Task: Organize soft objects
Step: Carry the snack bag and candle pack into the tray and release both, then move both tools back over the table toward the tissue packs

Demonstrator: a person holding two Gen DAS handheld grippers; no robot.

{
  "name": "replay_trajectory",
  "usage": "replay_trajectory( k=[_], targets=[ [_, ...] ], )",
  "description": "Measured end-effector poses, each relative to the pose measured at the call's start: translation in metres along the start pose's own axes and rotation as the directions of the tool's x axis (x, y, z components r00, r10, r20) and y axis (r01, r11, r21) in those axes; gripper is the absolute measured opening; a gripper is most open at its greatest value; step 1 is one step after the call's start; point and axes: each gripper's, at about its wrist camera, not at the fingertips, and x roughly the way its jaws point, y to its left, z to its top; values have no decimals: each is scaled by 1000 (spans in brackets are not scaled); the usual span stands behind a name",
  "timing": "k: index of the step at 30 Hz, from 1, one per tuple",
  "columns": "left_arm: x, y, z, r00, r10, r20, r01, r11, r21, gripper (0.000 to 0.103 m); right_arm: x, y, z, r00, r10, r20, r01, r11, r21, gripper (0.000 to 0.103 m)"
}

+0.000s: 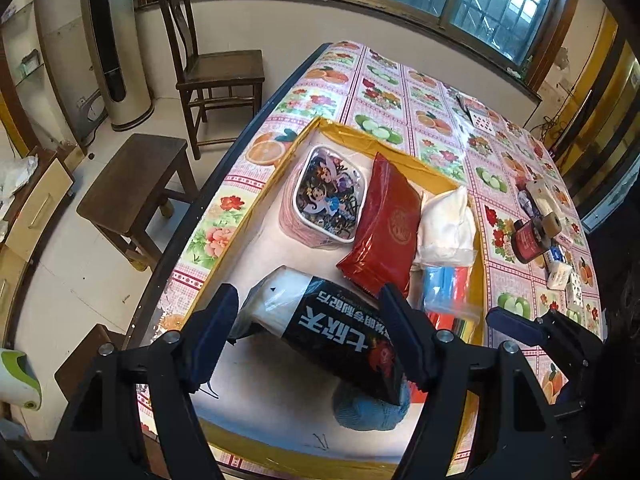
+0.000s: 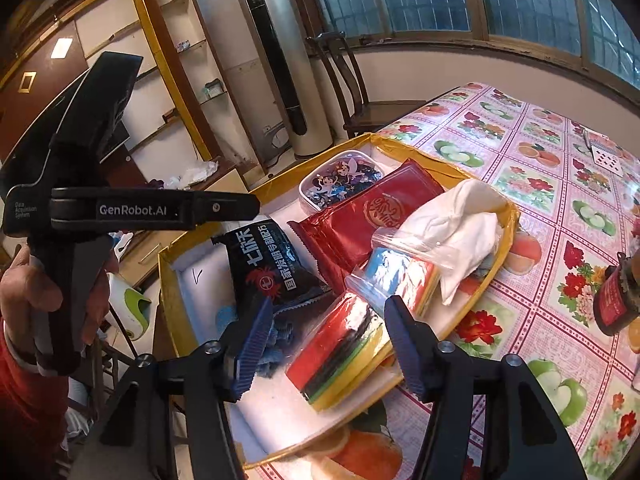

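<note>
Shallow yellow-walled cardboard tray (image 1: 256, 196) with white floor sits on the table covered in a pink fruit-and-flower oilcloth (image 1: 404, 92), near its edge. Inside: black crinkly snack bag with white Chinese print (image 1: 336, 332) lying across the near part, one end resting on a blue knitted ball (image 1: 368, 416); red foil packet (image 1: 384, 220) in the middle, leaning on a pink cartoon-print zip pouch (image 1: 324, 196) at the far side; white cloth bundle (image 1: 444, 224) and a clear zip bag of coloured felt sheets (image 2: 404, 276) on the right side; a second stack of red, black, green, yellow sheets in plastic (image 2: 344, 356) at the near right corner. Left gripper (image 1: 308, 336) fingers wide apart, straddling the black bag, right pad (image 1: 404, 336) close to or touching the bag's edge, cannot tell which; nothing clamped. Right gripper (image 2: 324, 348) also spread wide, hovering over the colour stack, left pad (image 2: 252, 348) near blue knit, gripping nothing. A hand (image 2: 24, 292) with red sleeve holds the left tool's handle in the right wrist view. Further out: dark red jar (image 1: 528, 240), small boxes, playing cards (image 1: 480, 120) on the cloth; wooden chair (image 1: 216, 68), stool (image 1: 136, 180), tower air conditioner (image 2: 280, 64).
</note>
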Motion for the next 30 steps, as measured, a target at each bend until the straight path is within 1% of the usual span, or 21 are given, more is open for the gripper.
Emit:
replay_trajectory(
  k=[3,6,9,13,16,22,25,30],
  targets=[
    [-16,-18,-1,998,11,63,-13,1000,27,73,-13,-11,-6,1000,-8,22,7,1000,24,60],
    [-21,-41,-6,994,27,103,-33,998,57,73,-27,-23,-13,999,-30,44,28,999,46,60],
    [-21,-68,-13,991,24,129,-35,996,85,73,-42,-38,-19,995,-75,65,70,995,65,61],
    [-18,-108,-24,989,2,148,-19,993,117,73,-66,-62,-32,988,-126,94,115,986,122,63],
    [-19,-140,-34,984,-8,179,-20,989,150,73,-83,-80,-41,974,-198,113,180,972,148,66],
    [-15,-189,-51,978,-31,207,-5,985,174,73,-115,-110,-62,948,-296,122,264,938,223,69],
    [-12,-211,-59,974,-34,222,-9,982,189,73,-126,-125,-73,927,-358,113,322,912,252,74],
    [-1,-239,-71,976,-46,214,-2,976,219,73,-136,-148,-88,918,-386,96,340,887,314,76]
  ],
)
